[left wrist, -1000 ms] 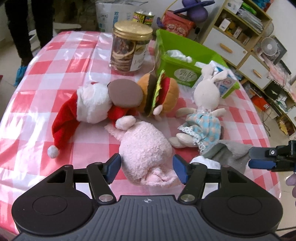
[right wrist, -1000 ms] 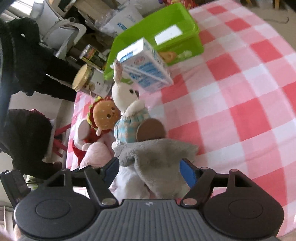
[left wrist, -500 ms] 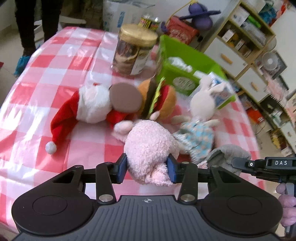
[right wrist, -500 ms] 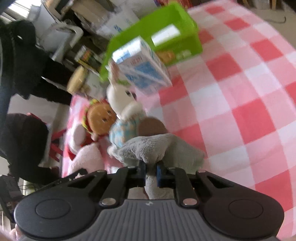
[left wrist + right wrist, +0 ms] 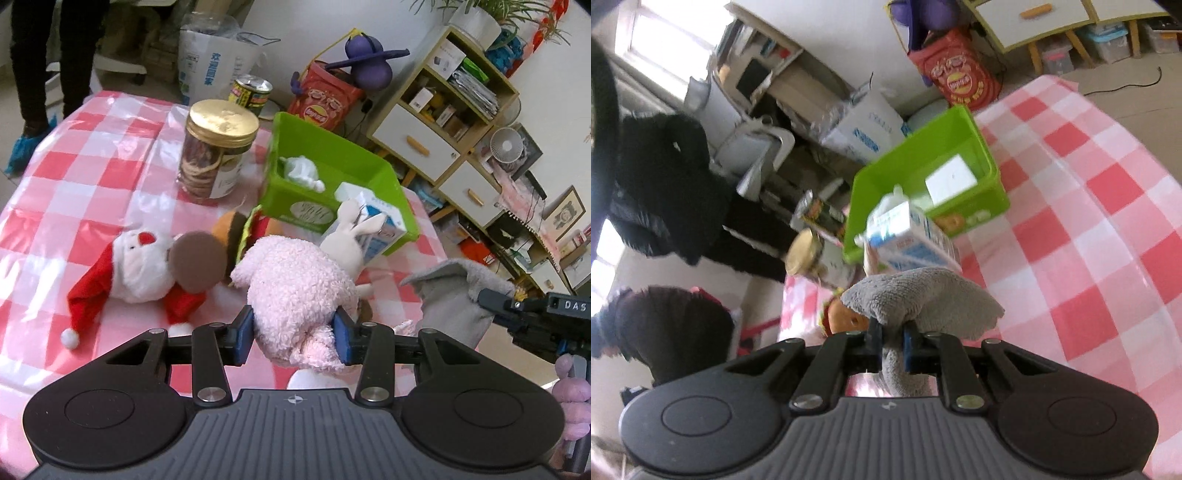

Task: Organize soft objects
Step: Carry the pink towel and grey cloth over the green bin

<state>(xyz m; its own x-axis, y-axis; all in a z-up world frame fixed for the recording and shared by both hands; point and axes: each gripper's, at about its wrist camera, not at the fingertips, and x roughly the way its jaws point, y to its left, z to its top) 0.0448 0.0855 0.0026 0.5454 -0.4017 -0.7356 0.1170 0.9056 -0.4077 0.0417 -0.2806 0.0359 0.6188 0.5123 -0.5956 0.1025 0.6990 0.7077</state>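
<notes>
Gripping pink plush [image 5: 295, 280], grey plush [image 5: 923, 299]

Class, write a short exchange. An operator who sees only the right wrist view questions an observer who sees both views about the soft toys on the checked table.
Operator: My right gripper is shut on the grey plush. What is the left one doing?
Observer: The left gripper has just been closing its jaws on a pink plush, and its pads press into both sides of it.
Operator: Is any toy on the table hidden from me?
Observer: Yes. A Santa toy lies on its side on the cloth, to the left of the pink plush in the left wrist view.
</notes>
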